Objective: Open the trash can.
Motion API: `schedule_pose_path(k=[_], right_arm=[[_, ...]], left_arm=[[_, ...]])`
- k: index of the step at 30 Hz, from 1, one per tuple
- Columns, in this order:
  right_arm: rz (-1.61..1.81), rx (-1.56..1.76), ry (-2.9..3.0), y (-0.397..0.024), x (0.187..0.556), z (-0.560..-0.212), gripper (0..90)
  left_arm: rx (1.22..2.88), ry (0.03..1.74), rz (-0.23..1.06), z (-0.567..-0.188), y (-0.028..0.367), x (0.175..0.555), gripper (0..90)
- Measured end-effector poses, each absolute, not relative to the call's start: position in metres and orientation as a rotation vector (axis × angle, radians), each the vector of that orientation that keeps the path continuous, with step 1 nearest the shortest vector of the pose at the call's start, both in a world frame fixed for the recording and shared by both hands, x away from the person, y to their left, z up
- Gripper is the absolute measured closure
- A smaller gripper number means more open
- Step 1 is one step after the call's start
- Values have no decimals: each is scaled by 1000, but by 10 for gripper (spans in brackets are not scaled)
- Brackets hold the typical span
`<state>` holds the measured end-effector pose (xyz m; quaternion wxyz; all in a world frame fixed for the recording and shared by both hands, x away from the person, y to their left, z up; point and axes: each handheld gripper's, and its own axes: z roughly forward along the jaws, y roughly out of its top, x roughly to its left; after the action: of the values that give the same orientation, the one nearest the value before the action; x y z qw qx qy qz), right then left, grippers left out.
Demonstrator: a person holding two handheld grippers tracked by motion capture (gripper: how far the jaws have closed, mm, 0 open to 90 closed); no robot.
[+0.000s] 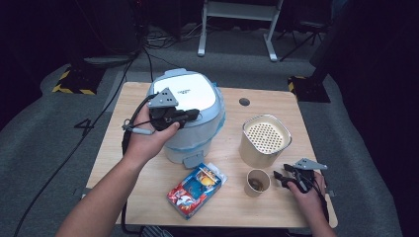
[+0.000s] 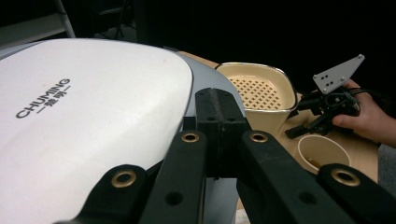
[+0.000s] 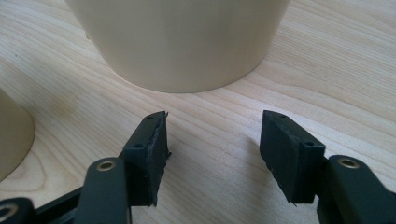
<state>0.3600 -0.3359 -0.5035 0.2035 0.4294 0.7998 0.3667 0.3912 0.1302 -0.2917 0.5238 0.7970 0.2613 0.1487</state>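
Observation:
A pale blue cooker with a white lid (image 1: 190,94) stands at the table's middle left. My left gripper (image 1: 192,115) lies across the lid's front edge (image 2: 93,116), its jaws shut together (image 2: 219,107) with nothing between them. At the near right my right gripper (image 1: 282,177) rests low on the wood, open, with only bare table between its pads (image 3: 212,149). A cream basket with a perforated bottom (image 1: 265,136) stands just ahead of it (image 3: 182,42). A paper cup (image 1: 258,181) with something brown inside stands to its left (image 3: 11,135).
A colourful packet (image 1: 196,189) lies near the front edge of the wooden table (image 1: 148,163). A round cable hole (image 1: 244,101) sits at the back. Grey carpet, cables and a white stand's legs (image 1: 237,29) lie beyond the table.

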Motion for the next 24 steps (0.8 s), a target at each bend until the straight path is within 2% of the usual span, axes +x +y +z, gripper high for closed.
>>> schedule_pose_path(k=[6, 11, 13, 15, 17, 24], right_arm=[[1020, 1198, 2229, -336, 360, -504, 413], [1020, 1202, 2229, -336, 360, -504, 410], [1020, 1202, 2229, -336, 360, -504, 410], [1021, 1202, 2229, -336, 360, -504, 410], [1021, 1202, 2229, -336, 360, -504, 410], [1021, 1202, 2229, -336, 360, -504, 410]], left_arm=[[1930, 630, 380, -290, 129, 391, 900], [1886, 639, 318, -291, 131, 392, 887], [1855, 646, 292, -292, 131, 392, 648], [1825, 613, 276, -292, 133, 390, 623], [1825, 562, 260, -292, 132, 385, 543], [1867, 506, 254, -292, 137, 369, 496]])
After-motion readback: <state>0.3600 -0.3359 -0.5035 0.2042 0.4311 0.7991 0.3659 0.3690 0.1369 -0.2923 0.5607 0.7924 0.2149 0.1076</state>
